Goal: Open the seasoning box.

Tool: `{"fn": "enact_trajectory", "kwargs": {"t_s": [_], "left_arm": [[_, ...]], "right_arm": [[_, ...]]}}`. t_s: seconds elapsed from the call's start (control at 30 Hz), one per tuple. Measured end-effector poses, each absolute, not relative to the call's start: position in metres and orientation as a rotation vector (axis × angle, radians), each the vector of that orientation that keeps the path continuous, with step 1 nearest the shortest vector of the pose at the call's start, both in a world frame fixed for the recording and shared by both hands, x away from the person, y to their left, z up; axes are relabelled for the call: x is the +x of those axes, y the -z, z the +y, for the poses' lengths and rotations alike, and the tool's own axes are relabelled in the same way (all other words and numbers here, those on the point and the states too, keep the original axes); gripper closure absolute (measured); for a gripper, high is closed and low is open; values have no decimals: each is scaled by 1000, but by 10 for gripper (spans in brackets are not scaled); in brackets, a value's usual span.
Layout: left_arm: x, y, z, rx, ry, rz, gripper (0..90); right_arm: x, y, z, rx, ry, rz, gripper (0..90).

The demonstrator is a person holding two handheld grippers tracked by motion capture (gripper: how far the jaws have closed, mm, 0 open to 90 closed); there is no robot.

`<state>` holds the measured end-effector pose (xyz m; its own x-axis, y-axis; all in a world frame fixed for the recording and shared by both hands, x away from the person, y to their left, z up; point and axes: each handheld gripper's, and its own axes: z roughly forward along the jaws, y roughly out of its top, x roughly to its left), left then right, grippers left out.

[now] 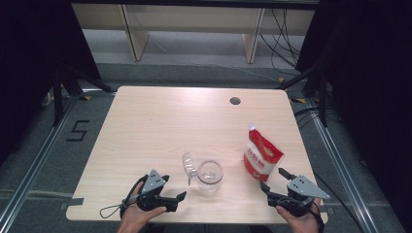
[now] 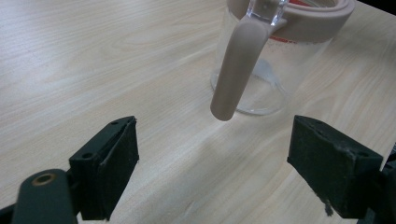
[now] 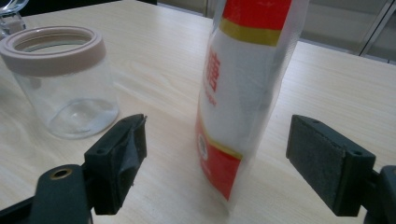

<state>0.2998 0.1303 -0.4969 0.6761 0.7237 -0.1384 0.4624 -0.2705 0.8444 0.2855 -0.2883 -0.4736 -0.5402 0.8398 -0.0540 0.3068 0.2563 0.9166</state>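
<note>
Early stage: pouch not yet gripped, jar open and empty.

The right gripper (image 1: 273, 180), jaws wide, lines up on the upright pouch (image 1: 261, 156) at right; the left gripper (image 1: 175, 188), also wide, waits near the jar (image 1: 210, 176) at centre. Grasping and filling remain.

The pale wooden worktop (image 1: 160, 121) carried two things — a clear jar (image 1: 210, 176) and, just beside it, a red-and-white pouch (image 1: 261, 156).

The high view looks down and forward over the whole counter (image 1: 160, 121), while both claw views sit low and close, sharing the jar (image 1: 210, 177).
</note>
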Motion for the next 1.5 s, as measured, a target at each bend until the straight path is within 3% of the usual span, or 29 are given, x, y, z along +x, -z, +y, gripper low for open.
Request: {"fn": "enact_trajectory", "kwargs": {"t_s": [1.5], "left_arm": [[300,497,131,1918,-335,918,156]], "right_arm": [[331,492,-276,995,-1348,1881,251]]}}
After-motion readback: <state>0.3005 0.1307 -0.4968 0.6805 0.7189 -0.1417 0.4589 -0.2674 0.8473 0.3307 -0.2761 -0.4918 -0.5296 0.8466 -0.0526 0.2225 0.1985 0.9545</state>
